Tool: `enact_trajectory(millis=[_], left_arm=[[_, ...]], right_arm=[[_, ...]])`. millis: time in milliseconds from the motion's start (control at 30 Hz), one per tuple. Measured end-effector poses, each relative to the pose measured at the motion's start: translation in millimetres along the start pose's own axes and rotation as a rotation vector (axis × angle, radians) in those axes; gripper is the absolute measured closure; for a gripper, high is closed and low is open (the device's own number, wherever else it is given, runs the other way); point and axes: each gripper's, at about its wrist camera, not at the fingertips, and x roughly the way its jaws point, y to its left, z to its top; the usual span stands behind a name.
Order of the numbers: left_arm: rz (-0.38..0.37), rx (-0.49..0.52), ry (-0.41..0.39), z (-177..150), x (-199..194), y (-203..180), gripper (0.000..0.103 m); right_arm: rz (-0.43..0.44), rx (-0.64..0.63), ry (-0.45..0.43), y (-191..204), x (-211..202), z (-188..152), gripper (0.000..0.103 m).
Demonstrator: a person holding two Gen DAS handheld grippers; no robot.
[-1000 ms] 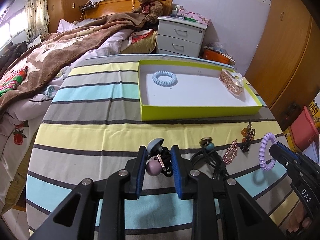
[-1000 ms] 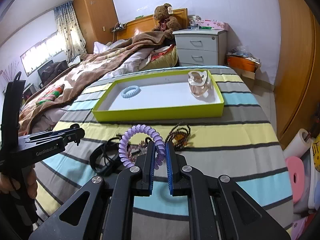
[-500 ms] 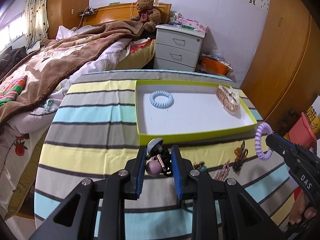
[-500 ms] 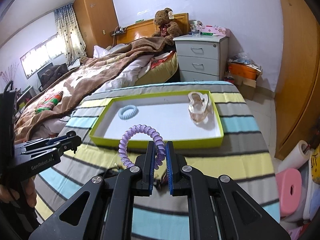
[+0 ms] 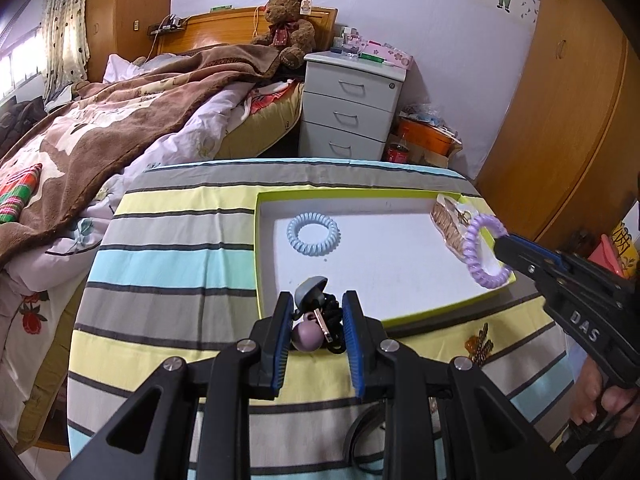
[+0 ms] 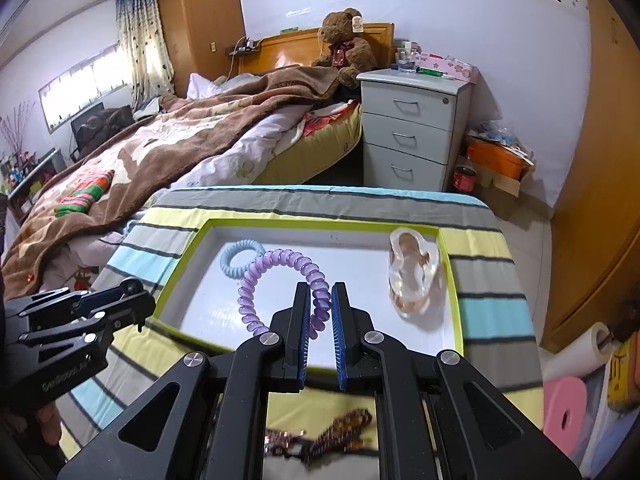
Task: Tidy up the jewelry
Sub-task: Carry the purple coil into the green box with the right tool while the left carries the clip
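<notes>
Left wrist view shows the left gripper (image 5: 316, 322) clenched on a black hair tie with grey and mauve charms (image 5: 312, 320), held over the near wall of the green-rimmed tray (image 5: 440, 312), at about 6 o'clock of the tray. Toward 3 o'clock, the right gripper (image 6: 320, 312) grasps the purple spiral hair tie (image 6: 276, 276) by one side of its loop, and the loop hangs above the tray's white floor.

Two pieces already lie in the tray: a light blue spiral hair tie (image 5: 313, 234) at about 10 o'clock and a clear amber hair claw (image 6: 414, 272) near the 2 o'clock corner.

By my reading, the job is roughly midway. Both carried pieces are yet to be set down, and more remain on the striped tablecloth (image 5: 168, 264) outside the tray: an amber clip (image 5: 480, 346) past the near wall, and beaded pieces (image 6: 320, 436), blurred, beneath the right gripper.
</notes>
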Motion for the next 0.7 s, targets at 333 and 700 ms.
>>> enact_trajectory(millis=[333, 700], left_arm=[[0.001, -0.005, 0.016, 15.2, 21.5, 2.6, 0.077], [-0.006, -0.021, 0.072, 20.2, 59.0, 1.4, 0.077]], right_arm=[[-0.004, -0.024, 0.075, 3.0, 48.7, 27.2, 0.092], [-0.016, -0.029, 0.174, 2.7, 106.5, 37.9, 0.092]])
